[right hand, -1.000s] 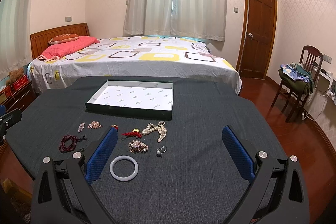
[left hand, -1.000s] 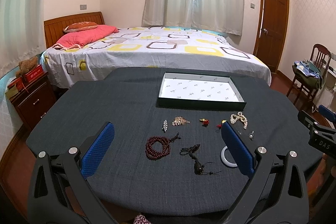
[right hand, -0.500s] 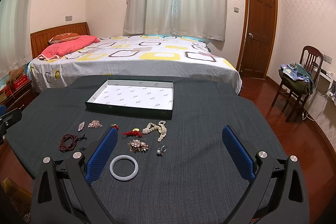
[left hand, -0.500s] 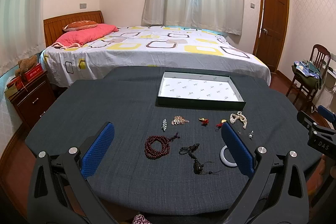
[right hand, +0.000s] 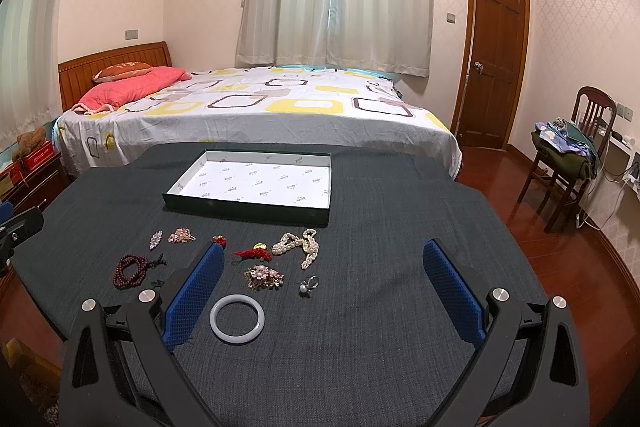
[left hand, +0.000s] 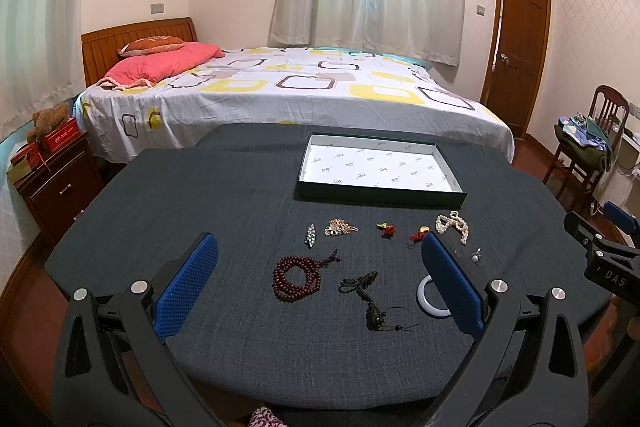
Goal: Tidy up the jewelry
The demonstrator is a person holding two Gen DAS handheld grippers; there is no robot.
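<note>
Several pieces of jewelry lie on a dark cloth-covered table [left hand: 200, 195], in front of a shallow dark tray [left hand: 380, 169] with white lining and nothing in it. In the left wrist view I see a dark red bead bracelet [left hand: 296, 277], a black cord pendant [left hand: 370, 301], a pearl strand [left hand: 454, 225] and a white bangle [left hand: 426, 297] half hidden by the right finger. My left gripper [left hand: 318, 251] hovers open above them, holding nothing. In the right wrist view the white bangle [right hand: 238, 319], a gold brooch [right hand: 264, 277], a ring [right hand: 308, 285] and the pearl strand [right hand: 298, 245] lie between the open fingers of my right gripper [right hand: 324, 255].
A bed [right hand: 248, 115] stands right behind the table. At the left is a wooden nightstand [left hand: 56, 179], at the right a chair [right hand: 568, 155] piled with clothes. A wooden door [right hand: 496, 59] is shut at the back right. My right gripper's body [left hand: 600, 255] shows at the table's right edge.
</note>
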